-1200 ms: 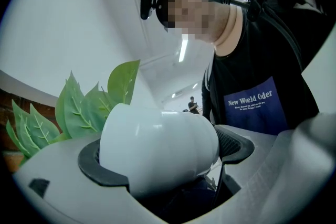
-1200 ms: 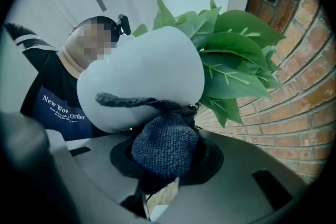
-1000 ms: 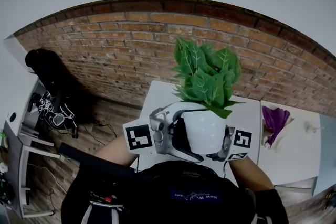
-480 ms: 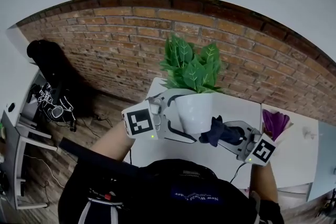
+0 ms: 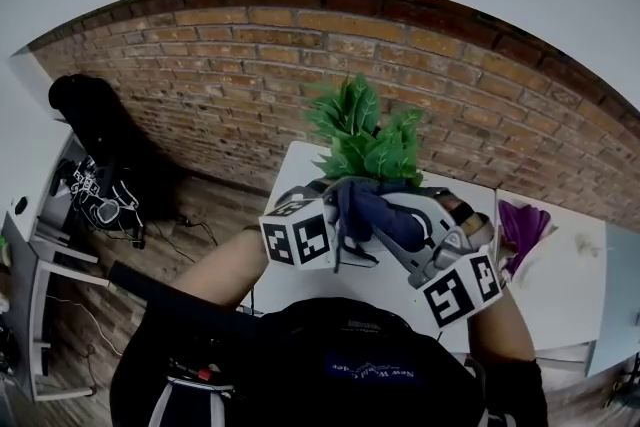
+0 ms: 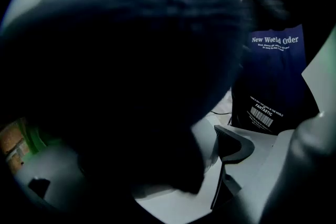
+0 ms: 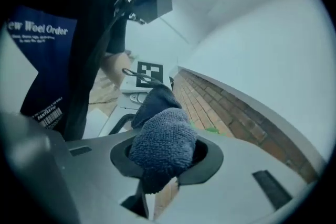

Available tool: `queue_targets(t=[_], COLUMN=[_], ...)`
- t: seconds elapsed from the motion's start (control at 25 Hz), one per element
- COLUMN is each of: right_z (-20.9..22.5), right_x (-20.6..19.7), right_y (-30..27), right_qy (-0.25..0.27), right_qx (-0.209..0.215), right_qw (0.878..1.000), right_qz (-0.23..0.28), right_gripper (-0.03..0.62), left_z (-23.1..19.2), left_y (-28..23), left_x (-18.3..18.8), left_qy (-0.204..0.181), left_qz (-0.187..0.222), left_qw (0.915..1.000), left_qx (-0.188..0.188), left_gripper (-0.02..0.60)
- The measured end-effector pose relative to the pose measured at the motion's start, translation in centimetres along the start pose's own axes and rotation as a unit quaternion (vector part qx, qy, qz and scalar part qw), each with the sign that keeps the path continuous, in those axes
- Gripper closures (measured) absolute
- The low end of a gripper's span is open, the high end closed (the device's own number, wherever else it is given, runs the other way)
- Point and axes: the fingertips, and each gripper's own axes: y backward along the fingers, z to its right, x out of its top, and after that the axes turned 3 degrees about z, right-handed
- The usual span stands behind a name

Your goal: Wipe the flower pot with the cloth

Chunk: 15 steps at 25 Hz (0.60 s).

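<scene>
Brick wall [image 5: 200, 75] backs a white table [image 5: 385, 283]. Above it, the left gripper [image 6: 202, 157] clamps the flower pot [image 6: 207, 145] by its rim. The right gripper [image 7: 157, 165], clenched on the dark blue cloth [image 7: 163, 144], presses it against the pot.

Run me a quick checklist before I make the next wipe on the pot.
1. Right gripper shut on the cloth: ok; the cloth is bunched between its jaws.
2. Cloth against the pot: cannot tell; in the head view the cloth hides the pot wall.
3. Left gripper gripping the pot: cannot tell; the dark cloth fills most of the left gripper view.
4. Plant upright: ok; the leaves stand up above both grippers.
5. Enough loose cloth to wipe with: ok; a wad sticks out past the right jaws.
</scene>
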Motion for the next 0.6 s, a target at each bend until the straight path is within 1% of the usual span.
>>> queue_targets(t=[0.12,0.2,0.28,0.4,0.6], right_z=[-0.7,-1.6,-2.6,-4.5,-5.9], right_x=[-0.6,-0.7,-0.6,-0.5,-0.6], right_y=[-1.6,-1.9,-1.7,-1.2,-0.1], right_qy=[0.073,0.096,0.097,0.089,0.044], right_qx=[-0.005,0.005,0.022,0.060,0.101], right_qw=[0.995,0.992,0.992,0.991,0.992], right_qz=[-0.065,-0.083,-0.084,-0.081,-0.070], right_gripper=[0.491,0.491,0.491,0.491,0.491], left_z=[-0.1,-0.2,-0.3,-0.8,-1.1], left_y=[-0.4,-0.4,-0.4,-0.1,0.3], left_x=[-0.4,-0.3,-0.2,-0.2,-0.1], left_qy=[0.007,0.010,0.015,0.013,0.002], left_qz=[-0.025,-0.031,-0.029,-0.026,-0.022], left_qw=[0.9996,0.9993,0.9991,0.9986,0.9983], left_qx=[0.010,0.020,0.028,0.043,0.054], left_gripper=[0.054,0.055,0.055,0.055,0.055])
